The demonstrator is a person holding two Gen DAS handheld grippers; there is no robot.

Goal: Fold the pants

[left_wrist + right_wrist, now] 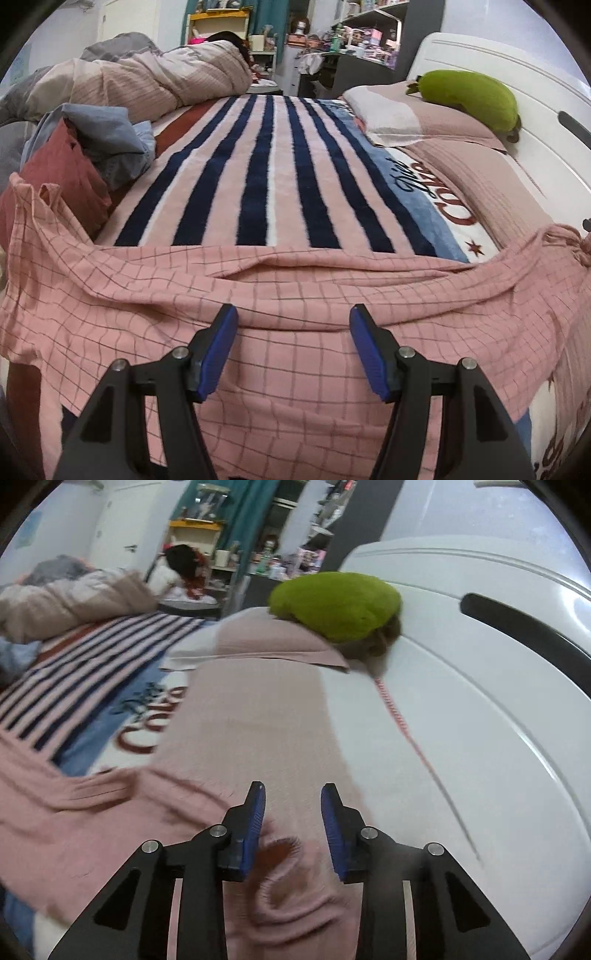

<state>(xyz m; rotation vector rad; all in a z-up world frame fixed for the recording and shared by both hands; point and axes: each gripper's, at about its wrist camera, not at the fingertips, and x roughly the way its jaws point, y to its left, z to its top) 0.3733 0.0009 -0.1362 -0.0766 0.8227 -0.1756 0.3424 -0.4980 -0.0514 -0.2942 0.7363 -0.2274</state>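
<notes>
The pants [295, 295] lie spread across the near edge of the bed [258, 166], their long axis running side to side in front of the left tongs [293, 317], from a loose end far out to the left of them to a bunched, gathered end [565, 240] far off to their right. The cloth is pale pink with a thin dark grid of checks. It is flat in the main, with a long shallow ridge just ahead of the tong tips and rumpled folds toward the right. Its near part hangs down over the bed edge beneath the tongs.

The left tongs hover over the middle of the pants with blue pads [218, 350] set wide apart; nothing is between them and they grip nothing.

Beyond the pants, ahead of these tongs, lies a blanket of navy and pink stripes [258, 166]. To the front left sits a heap of red and blue clothes [85, 155].

In the blurred right wrist view the pants [74, 812] stretch away to the left of the right tongs [293, 788], and a crumpled pink fold lies under and between the pads. The right tongs stand narrow but parted; whether they touch the cloth I cannot tell. Ahead of them sits a green plush toy [336, 605] against a white headboard [480, 701].
</notes>
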